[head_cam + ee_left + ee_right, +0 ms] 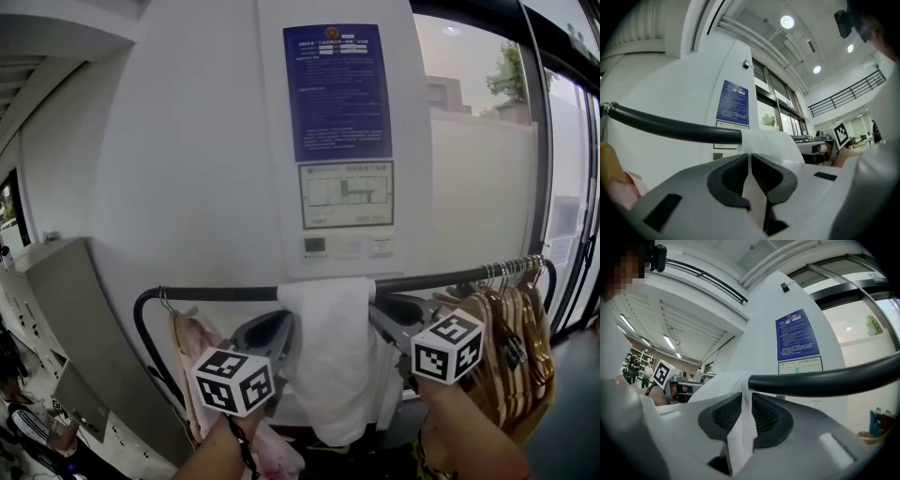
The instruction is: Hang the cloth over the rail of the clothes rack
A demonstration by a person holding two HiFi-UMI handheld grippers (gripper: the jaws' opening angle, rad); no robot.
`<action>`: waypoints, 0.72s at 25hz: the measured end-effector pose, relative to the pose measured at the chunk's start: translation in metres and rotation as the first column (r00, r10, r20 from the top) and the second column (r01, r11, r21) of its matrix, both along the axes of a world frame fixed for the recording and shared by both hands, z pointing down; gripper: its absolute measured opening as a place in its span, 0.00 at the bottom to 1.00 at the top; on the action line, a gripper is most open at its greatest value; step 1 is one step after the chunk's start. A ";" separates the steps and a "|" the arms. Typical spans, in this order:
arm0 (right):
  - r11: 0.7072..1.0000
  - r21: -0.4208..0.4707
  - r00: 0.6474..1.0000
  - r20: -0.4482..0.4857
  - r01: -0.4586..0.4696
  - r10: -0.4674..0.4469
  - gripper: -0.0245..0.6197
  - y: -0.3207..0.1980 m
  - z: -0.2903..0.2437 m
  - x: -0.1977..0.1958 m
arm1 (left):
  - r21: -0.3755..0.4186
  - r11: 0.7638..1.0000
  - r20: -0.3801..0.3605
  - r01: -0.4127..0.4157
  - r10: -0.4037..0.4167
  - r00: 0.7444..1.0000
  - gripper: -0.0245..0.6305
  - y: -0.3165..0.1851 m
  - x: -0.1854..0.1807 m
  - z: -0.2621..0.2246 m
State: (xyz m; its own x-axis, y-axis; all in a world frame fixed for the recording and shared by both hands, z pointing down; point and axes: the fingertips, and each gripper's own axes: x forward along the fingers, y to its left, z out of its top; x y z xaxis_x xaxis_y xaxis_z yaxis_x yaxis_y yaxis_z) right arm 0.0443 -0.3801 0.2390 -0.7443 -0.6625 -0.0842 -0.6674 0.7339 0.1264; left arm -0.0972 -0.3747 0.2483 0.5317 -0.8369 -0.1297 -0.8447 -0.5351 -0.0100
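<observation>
At the left end of the black rail (216, 293) hangs a pink garment (192, 349). Just right of it, the left claw (750, 158) is closed tight on the left edge of the white cloth (330, 366), with a thin fold pinched between its pads. The cloth lies draped over the middle of the rail and hangs down in front. The right claw (744, 401) pinches the cloth's right edge, its jaws together on the fabric. Farther right, wooden hangers (511, 323) crowd the rail's end.
</observation>
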 end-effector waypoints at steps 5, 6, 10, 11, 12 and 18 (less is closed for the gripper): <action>0.999 0.037 1.000 -0.007 -0.001 0.001 0.05 0.004 -0.005 -0.010 | 0.021 0.999 -0.001 -0.040 0.040 0.999 0.05 -0.006 0.007 -0.002; 0.999 0.043 1.000 -0.007 -0.011 0.011 0.05 0.004 -0.005 -0.010 | 0.030 0.999 0.005 -0.034 0.034 0.999 0.05 -0.006 0.005 -0.002; 0.997 0.053 0.998 0.012 -0.058 0.057 0.04 0.006 -0.008 0.004 | 0.065 0.998 0.005 -0.008 0.007 1.000 0.04 -0.004 -0.006 -0.006; 0.996 0.053 0.998 0.019 -0.066 0.065 0.04 0.007 -0.009 0.008 | 0.069 0.998 0.001 -0.005 0.005 1.000 0.04 -0.004 -0.009 -0.007; 0.996 0.052 0.997 0.023 -0.072 0.071 0.04 0.007 -0.010 0.010 | 0.072 0.997 -0.002 -0.003 0.003 1.000 0.04 -0.003 -0.012 -0.008; 0.996 0.053 0.997 0.025 -0.072 0.071 0.05 0.010 -0.014 0.010 | 0.067 0.998 0.013 0.018 -0.019 1.000 0.04 -0.003 -0.014 -0.005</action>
